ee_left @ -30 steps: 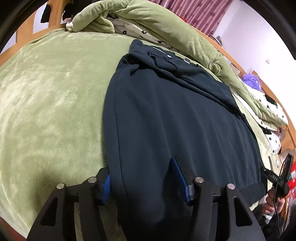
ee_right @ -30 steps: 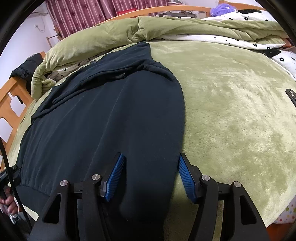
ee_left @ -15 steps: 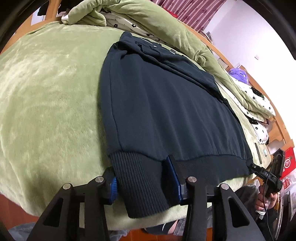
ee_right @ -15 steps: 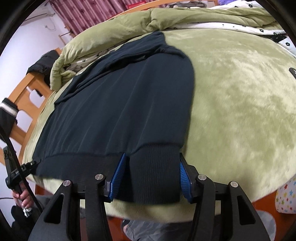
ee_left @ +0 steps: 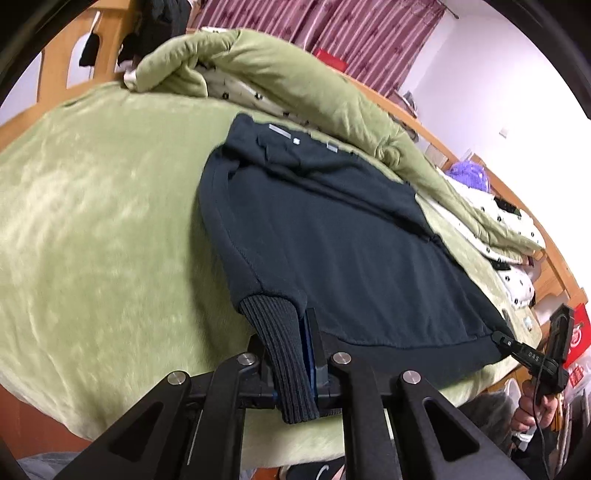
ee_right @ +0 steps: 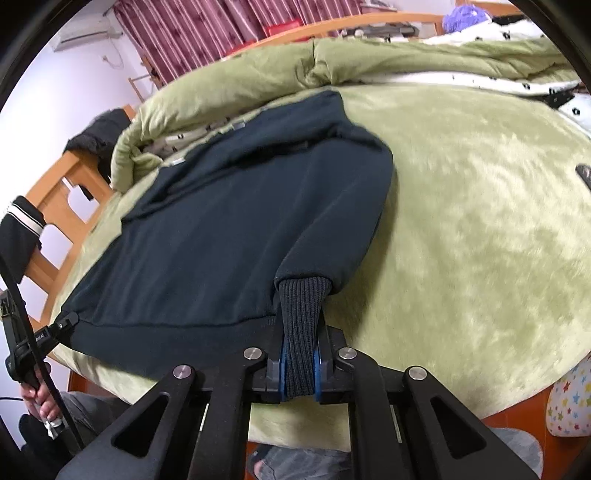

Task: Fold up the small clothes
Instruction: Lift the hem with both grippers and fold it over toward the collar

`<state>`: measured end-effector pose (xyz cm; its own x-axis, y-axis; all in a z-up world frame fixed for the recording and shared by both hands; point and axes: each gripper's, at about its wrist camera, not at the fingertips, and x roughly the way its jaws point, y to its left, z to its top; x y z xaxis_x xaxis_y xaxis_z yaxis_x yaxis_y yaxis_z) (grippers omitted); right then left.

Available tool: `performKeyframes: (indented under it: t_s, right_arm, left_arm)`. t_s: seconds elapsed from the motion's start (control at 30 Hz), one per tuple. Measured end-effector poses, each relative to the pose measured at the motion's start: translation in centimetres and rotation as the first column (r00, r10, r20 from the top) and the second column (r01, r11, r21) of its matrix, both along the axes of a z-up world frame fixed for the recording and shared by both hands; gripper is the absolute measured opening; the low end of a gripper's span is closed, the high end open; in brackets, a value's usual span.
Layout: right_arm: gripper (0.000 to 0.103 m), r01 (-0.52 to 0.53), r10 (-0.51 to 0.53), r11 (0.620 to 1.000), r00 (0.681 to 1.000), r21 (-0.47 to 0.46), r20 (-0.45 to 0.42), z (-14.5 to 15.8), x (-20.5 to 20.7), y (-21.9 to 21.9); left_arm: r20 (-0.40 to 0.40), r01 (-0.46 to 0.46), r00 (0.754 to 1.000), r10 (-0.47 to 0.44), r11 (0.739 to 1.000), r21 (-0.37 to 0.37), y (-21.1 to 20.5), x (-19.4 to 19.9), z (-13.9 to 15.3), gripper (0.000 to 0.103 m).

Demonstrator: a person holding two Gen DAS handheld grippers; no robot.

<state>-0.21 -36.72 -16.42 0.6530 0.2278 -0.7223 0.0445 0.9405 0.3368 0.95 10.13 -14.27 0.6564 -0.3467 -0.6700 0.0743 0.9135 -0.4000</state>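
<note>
A dark navy sweatshirt (ee_left: 351,251) lies spread on a green plush bed cover (ee_left: 92,229), its ribbed hem at the near bed edge. My left gripper (ee_left: 291,354) is shut on the hem's left corner, the ribbed band bunched between its blue pads. My right gripper (ee_right: 300,363) is shut on the hem's right corner of the same sweatshirt (ee_right: 240,236), ribbing pinched between the pads. Each gripper also shows at the far hem corner in the other's view, the right one (ee_left: 517,345) and the left one (ee_right: 55,328).
A bunched green quilt (ee_left: 280,85) with white dotted lining lies behind the sweatshirt. A wooden bed frame (ee_right: 62,195) with dark clothes hung on it stands at the left. Maroon curtains (ee_right: 207,33) hang behind. A dark object (ee_right: 585,173) lies at the cover's right edge.
Both grippers have pulled back to the hem, closed on its two corners and lifted them slightly, bunching the ribbing. They were open over the sweatshirt before.
</note>
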Motion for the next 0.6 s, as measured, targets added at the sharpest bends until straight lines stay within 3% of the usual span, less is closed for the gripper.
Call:
performKeyframes:
  t_s: [0.27, 0.43, 0.6]
  right_arm:
    - [0.009, 0.059, -0.067, 0.993, 0.995, 0.099, 0.080, 5.6, 0.2, -0.8]
    - [0.009, 0.085, -0.097, 0.989, 0.990, 0.120, 0.098, 8.8, 1.8, -0.9]
    - [0.009, 0.105, -0.123, 0.985, 0.984, 0.139, 0.130, 11.5, 4.8, -0.9]
  left_arm:
    - [0.079, -0.105, 0.991, 0.109, 0.993, -0.052, -0.1, 1.2, 5.7, 0.009]
    - [0.128, -0.143, 0.981, 0.142, 0.990, -0.005, -1.2, 3.4, 9.5, 0.008]
    - [0.163, -0.159, 0.975, 0.149, 0.986, 0.054, -2.2, 6.2, 11.2, 0.008]
